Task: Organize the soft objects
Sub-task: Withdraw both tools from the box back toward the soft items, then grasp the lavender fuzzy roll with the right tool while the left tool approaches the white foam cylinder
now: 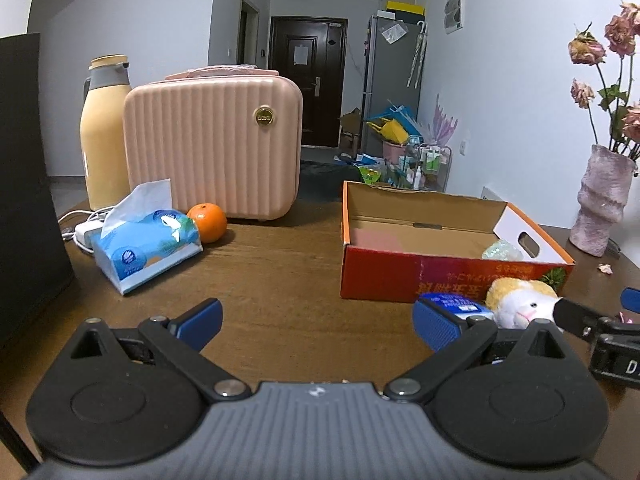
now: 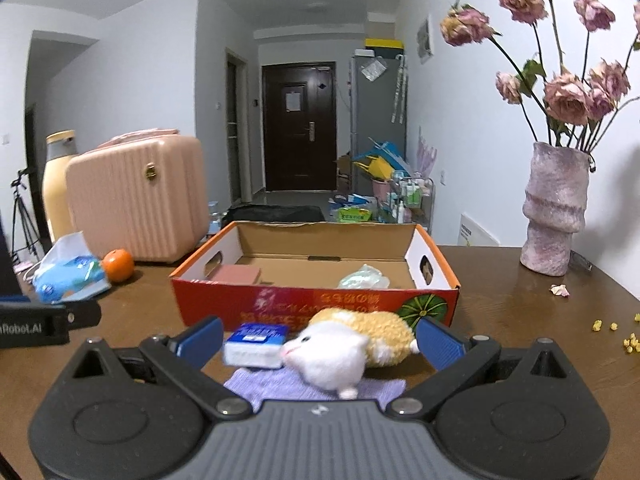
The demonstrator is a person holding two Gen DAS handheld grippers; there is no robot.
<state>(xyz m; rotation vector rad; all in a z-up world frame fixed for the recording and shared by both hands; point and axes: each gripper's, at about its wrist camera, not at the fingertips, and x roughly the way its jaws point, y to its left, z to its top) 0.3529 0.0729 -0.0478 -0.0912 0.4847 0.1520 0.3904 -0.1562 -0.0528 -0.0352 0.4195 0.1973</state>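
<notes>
A white and yellow plush hamster [image 2: 352, 346] lies on the brown table between the wide-apart fingers of my right gripper [image 2: 319, 340], which is open. Beside the toy sits a small blue tissue pack [image 2: 256, 344], and a purple cloth [image 2: 304, 390] lies under both. Behind them stands an open orange cardboard box [image 2: 316, 304] holding a pink pad [image 2: 236, 274] and a pale green crumpled bag [image 2: 364, 278]. My left gripper [image 1: 318, 322] is open over bare table; the plush hamster [image 1: 520, 300] and the box [image 1: 440, 276] lie to its right. A blue tissue box [image 1: 146, 246] rests at far left.
A pink ribbed case [image 1: 214, 152], a yellow flask [image 1: 102, 132] and an orange [image 1: 207, 222] stand at the back left. A pink vase [image 2: 554, 208] of dried roses stands at the right. Petals and yellow crumbs [image 2: 616, 334] dot the table's right edge. A dark panel [image 1: 24, 184] fills the far left.
</notes>
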